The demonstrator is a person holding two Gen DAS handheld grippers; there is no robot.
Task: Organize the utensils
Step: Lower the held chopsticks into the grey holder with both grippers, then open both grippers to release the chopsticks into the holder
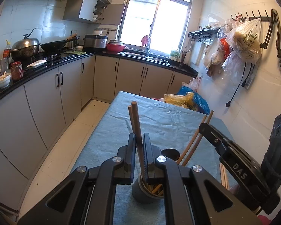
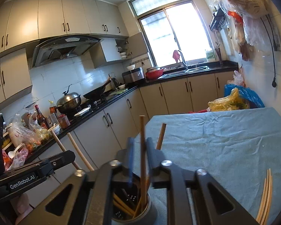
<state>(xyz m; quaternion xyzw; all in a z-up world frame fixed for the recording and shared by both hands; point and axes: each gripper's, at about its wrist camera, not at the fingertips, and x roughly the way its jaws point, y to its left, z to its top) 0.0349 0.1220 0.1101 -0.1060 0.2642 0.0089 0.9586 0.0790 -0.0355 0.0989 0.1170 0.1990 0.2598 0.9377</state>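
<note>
Dropping chopsticks into the holder (image 2: 138,213): right claw (image 2: 140,150) loose around one chopstick (image 2: 142,150), left claw (image 1: 139,146) clamping a pair (image 1: 134,120). Next: lower those in too.

"DAS" on right gripper (image 1: 206,129) — "GenRobot.AI" on left gripper (image 2: 71,154).

A table (image 2: 224,140) under wrinkled blue cloth carries a grey utensil holder (image 2: 140,213) (chopsticks inside) and loose chopsticks (image 2: 266,196).

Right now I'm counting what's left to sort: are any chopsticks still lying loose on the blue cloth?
Yes, a few pale chopsticks lie flat on the blue cloth, away from the holder.
</note>
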